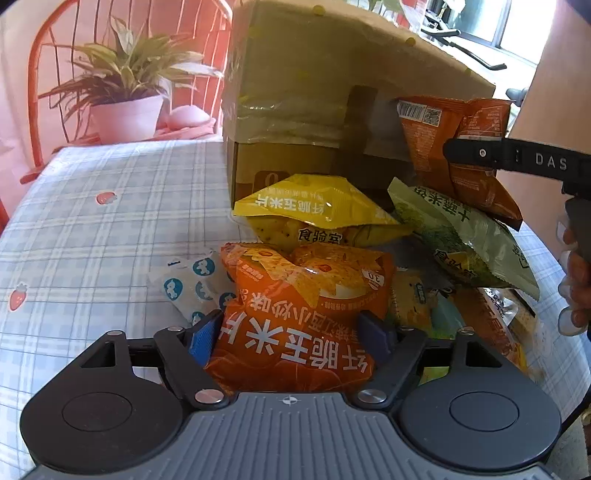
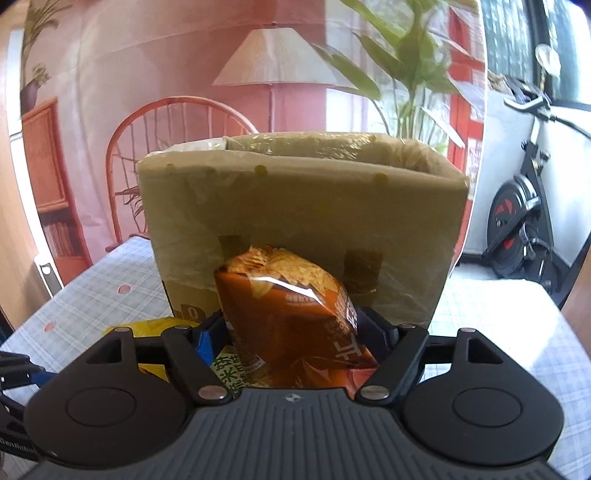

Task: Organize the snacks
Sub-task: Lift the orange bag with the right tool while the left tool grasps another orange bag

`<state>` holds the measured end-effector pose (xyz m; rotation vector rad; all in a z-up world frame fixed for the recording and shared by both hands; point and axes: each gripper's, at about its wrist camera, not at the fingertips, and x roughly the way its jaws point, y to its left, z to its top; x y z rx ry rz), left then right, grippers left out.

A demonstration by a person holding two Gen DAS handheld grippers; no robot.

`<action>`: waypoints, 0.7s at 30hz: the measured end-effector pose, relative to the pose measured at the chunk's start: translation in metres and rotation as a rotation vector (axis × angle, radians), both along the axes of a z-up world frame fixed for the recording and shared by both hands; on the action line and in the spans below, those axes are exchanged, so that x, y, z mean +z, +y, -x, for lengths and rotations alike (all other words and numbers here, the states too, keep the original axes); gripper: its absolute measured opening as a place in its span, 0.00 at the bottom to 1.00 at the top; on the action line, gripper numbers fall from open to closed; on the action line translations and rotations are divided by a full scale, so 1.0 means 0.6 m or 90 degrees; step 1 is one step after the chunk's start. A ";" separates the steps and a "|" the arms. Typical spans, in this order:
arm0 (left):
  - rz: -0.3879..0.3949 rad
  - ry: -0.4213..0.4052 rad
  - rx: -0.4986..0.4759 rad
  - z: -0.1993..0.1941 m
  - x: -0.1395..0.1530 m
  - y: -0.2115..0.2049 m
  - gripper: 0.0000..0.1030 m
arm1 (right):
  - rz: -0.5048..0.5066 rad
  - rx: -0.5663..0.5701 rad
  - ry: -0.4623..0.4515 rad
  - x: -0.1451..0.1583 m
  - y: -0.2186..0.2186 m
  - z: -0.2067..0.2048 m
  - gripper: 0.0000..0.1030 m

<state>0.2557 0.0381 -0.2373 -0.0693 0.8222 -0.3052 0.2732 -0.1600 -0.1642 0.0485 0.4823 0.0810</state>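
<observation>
Bright daylight, pinkish cast, fisheye edges bent, glare perhaps from window point(image 1: 480, 22).

Pale blue plaid with red strawberries is being shown by tablecloth point(image 1: 92, 229); orange by corn-chip bag point(image 1: 295, 314), yellow by bag point(image 1: 314, 210), tan by box point(image 1: 332, 74).

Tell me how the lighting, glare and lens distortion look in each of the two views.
Left wrist view: strong fisheye bend, dark vignette corners, daylight blown out at the window, plastic wrap on the cardboard box shiny. Right wrist view: same curved edges, bright glare streak on the brown chip bag, box front in shade, backdrop washed pink.
</observation>
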 end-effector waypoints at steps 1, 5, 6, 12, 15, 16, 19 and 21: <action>0.002 0.002 -0.001 -0.001 -0.003 0.001 0.81 | 0.002 0.001 0.001 -0.002 -0.001 -0.002 0.75; 0.008 0.013 -0.001 -0.008 -0.009 -0.001 0.83 | 0.009 0.003 0.003 -0.008 -0.003 -0.012 0.76; 0.008 0.015 -0.001 -0.009 -0.009 -0.001 0.82 | 0.009 0.005 0.004 -0.009 -0.005 -0.015 0.76; -0.005 0.006 -0.028 -0.001 0.011 -0.003 0.67 | 0.015 0.015 -0.013 -0.011 -0.006 -0.009 0.65; -0.020 -0.021 -0.049 0.016 0.025 -0.010 0.65 | 0.002 0.021 -0.019 -0.007 -0.010 -0.001 0.64; -0.023 -0.029 -0.051 0.021 0.029 -0.011 0.65 | -0.001 0.023 -0.021 -0.005 -0.011 0.002 0.64; -0.008 -0.043 -0.036 0.033 0.040 -0.002 0.65 | -0.005 0.017 -0.032 0.005 -0.013 0.010 0.63; 0.021 -0.051 -0.017 0.040 0.050 0.011 0.65 | -0.011 0.015 -0.040 0.014 -0.014 0.016 0.63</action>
